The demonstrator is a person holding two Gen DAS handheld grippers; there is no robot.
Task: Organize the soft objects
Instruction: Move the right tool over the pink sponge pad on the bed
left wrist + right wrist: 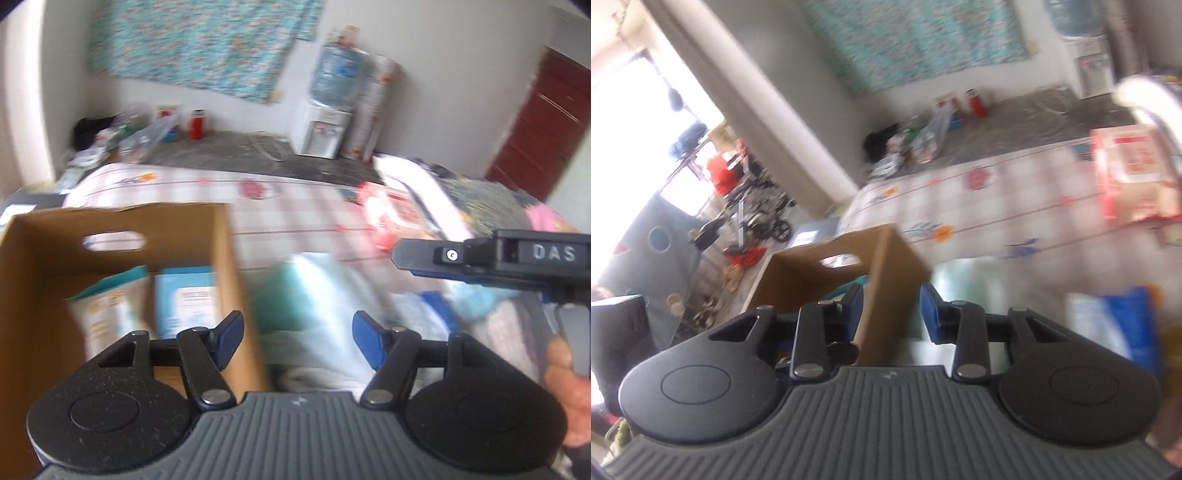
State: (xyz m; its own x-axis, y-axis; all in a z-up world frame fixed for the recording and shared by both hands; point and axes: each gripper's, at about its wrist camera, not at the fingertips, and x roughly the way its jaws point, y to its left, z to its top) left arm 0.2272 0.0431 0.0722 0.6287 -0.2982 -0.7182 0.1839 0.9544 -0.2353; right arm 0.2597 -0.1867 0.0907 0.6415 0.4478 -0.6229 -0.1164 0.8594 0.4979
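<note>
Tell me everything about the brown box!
The cardboard box is plain brown, open at the top, with an oval handle hole cut in its far wall. It stands upright on the patterned bedsheet. Inside stand two soft packets, one white and teal, one blue. More blurry packs lie beside it.

White walls (443,74), red door (543,122) (bright window (635,122))

Left gripper (297,338) and right gripper (892,310) both point downward, jaws apart, nothing between them
</note>
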